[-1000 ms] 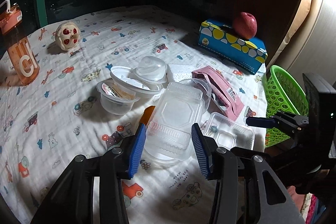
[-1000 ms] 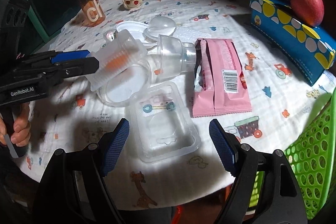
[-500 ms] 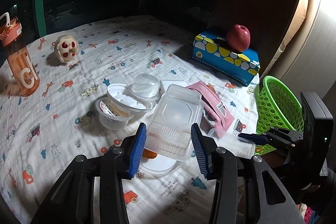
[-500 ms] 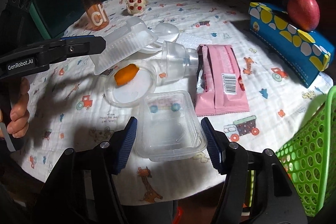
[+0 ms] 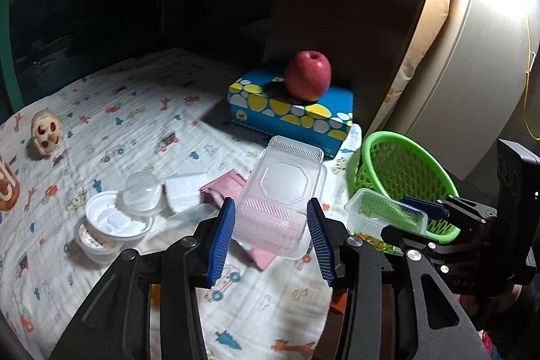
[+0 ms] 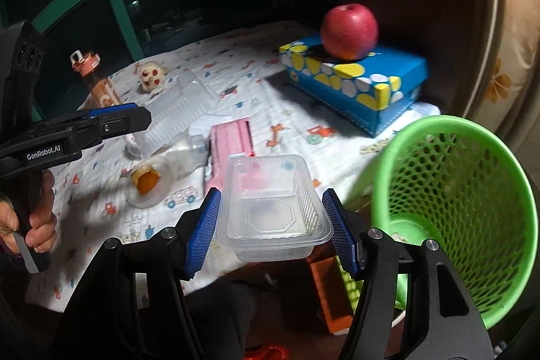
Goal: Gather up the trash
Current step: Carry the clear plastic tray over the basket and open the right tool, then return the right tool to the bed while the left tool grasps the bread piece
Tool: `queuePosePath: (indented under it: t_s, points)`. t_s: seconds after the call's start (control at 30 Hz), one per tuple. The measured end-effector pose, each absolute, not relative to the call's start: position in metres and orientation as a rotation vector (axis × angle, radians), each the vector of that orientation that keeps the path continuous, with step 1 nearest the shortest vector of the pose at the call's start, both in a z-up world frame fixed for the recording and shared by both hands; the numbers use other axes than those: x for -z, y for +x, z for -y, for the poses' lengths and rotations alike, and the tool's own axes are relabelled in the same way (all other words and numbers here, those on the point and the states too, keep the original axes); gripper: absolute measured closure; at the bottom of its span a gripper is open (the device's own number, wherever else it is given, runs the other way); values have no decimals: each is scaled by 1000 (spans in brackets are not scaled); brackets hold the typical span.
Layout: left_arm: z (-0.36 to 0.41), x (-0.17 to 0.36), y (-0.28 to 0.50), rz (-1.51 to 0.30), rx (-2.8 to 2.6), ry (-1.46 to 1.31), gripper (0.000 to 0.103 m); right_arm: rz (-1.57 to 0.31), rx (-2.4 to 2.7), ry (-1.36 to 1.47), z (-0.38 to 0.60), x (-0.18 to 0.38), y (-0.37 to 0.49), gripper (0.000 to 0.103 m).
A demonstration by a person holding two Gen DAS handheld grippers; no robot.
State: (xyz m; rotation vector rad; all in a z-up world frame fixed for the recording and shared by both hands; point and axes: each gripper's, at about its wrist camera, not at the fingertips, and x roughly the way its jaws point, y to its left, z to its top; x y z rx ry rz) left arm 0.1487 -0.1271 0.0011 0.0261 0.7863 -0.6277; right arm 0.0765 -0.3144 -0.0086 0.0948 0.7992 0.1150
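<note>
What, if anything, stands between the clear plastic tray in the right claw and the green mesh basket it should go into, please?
Nothing visible does. The small clear plastic tray, gripped by the right claw, hangs just left of the green mesh plastic basket, whose open mouth faces it. The left claw, holding its clear lidded plastic container, is off to the side.

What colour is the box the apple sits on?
Blue with yellow and white spots; the tissue box shows best in the right wrist view.
</note>
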Motion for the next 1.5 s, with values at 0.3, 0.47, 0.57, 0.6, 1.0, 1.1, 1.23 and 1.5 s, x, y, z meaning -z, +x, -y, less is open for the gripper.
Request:
queuePosePath:
  t_s: [0.3,0.47,0.57,0.6,1.0,1.1,1.23,1.5]
  points:
    - [218,-7,154,-800,754,84,60,-776,119,179,415,1,52,41]
    - [261,-3,153,-815,806,121,60,-791,209,204,453,9,40,41]
    - [280,0,151,-829,825,135,60,-804,231,232,468,17,37,41]
    - [287,2,151,-837,834,138,60,-804,239,242,473,18,35,41]
    - [333,17,142,-892,886,170,60,-772,285,264,492,15,7,41]
    - [344,23,139,-915,906,174,60,-764,291,277,495,14,-1,41]
    - [353,28,133,-929,915,179,49,-760,291,286,497,14,-8,41]
    - [329,25,125,-905,864,191,49,-755,248,282,482,12,-6,39]
